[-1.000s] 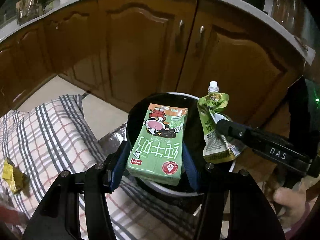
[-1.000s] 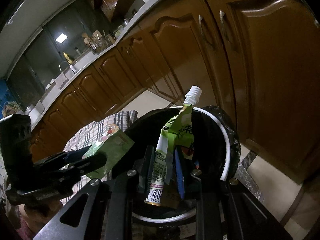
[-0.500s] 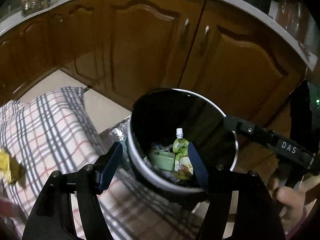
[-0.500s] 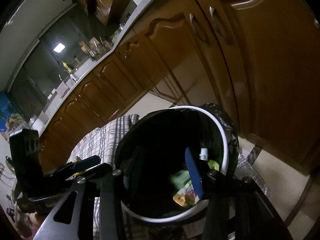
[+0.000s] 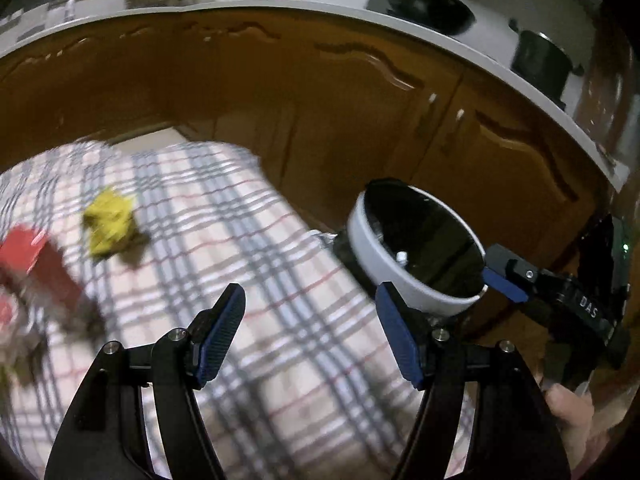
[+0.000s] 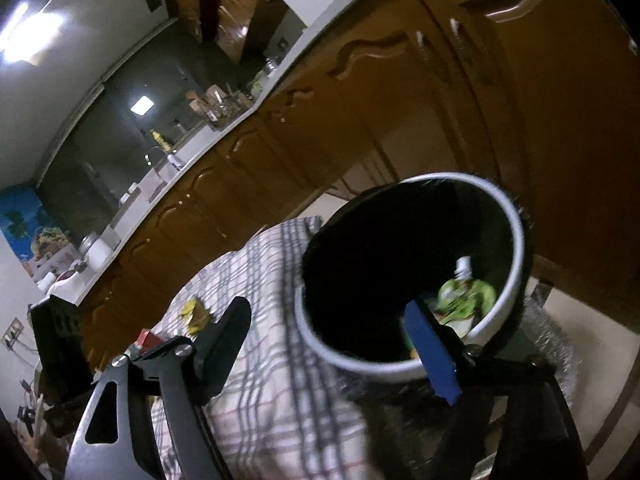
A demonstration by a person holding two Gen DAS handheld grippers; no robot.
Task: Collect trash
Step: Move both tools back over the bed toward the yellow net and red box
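Over the checked cloth (image 5: pixel 248 240), your left gripper (image 5: pixel 310 330) and right gripper (image 6: pixel 340 344) both gape, empty. Only your right view shows the green pouch (image 6: pixel 466 294) inside the bin (image 6: pixel 516 240); only your left shows yellow wrapper (image 5: pixel 108 226), red item (image 5: pixel 36 264), "DAS" lettering. Brown cabinets (image 5: pixel 360 120) behind.

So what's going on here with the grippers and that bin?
A person is collecting trash with two handheld grippers. Both the left gripper and the right gripper are open and hold nothing. A green drink pouch lies inside the white-rimmed trash bin. A crumpled yellow wrapper and a red item lie on the plaid cloth, not yet collected.
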